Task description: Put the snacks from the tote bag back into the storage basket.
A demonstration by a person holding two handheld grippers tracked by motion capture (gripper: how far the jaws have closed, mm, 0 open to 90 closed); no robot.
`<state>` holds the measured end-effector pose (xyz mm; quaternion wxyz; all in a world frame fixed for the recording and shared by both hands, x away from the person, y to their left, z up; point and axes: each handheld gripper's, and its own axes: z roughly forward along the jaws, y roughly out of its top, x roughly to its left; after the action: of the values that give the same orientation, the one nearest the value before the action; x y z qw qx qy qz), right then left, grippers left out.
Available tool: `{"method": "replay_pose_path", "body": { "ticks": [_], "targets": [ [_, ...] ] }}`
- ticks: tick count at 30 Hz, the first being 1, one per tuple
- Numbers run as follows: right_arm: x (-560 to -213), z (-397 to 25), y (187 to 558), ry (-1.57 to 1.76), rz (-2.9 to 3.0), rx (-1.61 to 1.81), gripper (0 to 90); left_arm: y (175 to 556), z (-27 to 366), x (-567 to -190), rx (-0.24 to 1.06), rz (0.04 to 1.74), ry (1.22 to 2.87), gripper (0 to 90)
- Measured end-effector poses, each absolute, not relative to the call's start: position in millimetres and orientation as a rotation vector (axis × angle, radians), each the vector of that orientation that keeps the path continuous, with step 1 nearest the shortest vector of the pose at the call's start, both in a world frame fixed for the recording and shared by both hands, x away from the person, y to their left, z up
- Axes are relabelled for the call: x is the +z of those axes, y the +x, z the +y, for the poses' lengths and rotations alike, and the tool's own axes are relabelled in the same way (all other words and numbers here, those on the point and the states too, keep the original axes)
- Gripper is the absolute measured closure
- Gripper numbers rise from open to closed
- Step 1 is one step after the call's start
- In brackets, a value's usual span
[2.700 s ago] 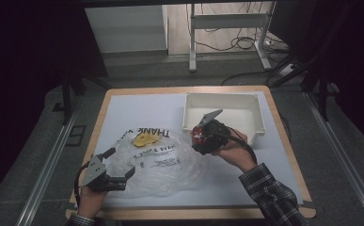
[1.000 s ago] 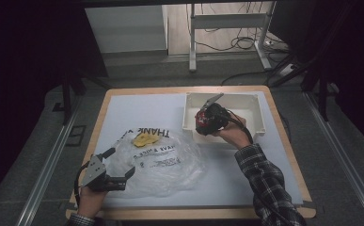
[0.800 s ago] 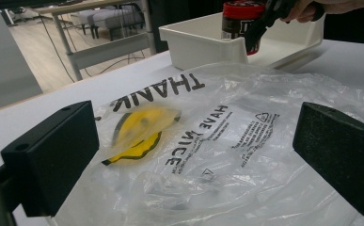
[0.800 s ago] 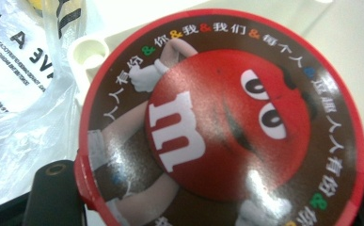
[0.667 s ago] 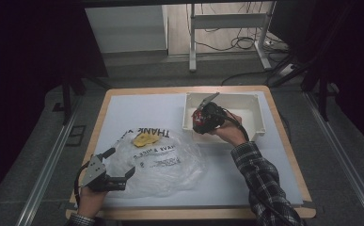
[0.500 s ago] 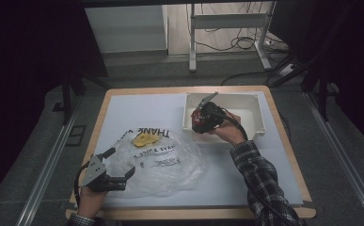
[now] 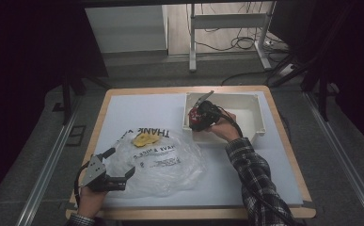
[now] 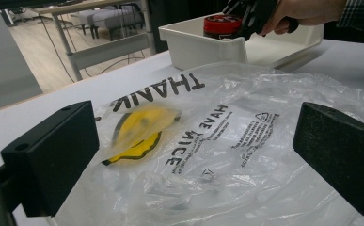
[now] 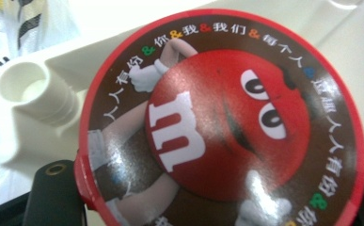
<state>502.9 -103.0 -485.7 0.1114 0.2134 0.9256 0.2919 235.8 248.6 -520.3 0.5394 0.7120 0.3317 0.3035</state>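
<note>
My right hand-held gripper (image 7: 197,114) clamps the red candy tub (image 9: 222,127) over the white bin (image 7: 245,101) to drop it in. My left hand-held gripper (image 8: 193,155) hangs spread over the plastic bag (image 7: 158,157) on the desk (image 7: 123,106).

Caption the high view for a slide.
Right gripper carries a round red-lidded candy tub over the white plastic bin; left gripper rests open on clear plastic bag.

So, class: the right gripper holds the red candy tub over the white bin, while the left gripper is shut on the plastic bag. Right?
Not quite. The left gripper is open, its jaws wide apart over the plastic bag, as the left gripper view shows. The right gripper does hold the red candy tub over the white bin.
</note>
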Motion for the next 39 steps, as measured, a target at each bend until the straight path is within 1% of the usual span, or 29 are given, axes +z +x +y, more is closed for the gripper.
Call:
{"method": "replay_pose_path", "body": {
  "ticks": [23, 39],
  "targets": [
    [-507.0, -95.7, 524.1, 0.628, 2.731, 0.857, 25.6, 235.7, 248.9, -520.3, 0.722, 0.788, 1.690, 0.6],
    [-510.0, -99.5, 527.4, 0.638, 2.717, 0.887, 25.2, 235.7, 248.6, -520.3, 0.723, 0.787, 1.694, 0.6]
  ]
}}
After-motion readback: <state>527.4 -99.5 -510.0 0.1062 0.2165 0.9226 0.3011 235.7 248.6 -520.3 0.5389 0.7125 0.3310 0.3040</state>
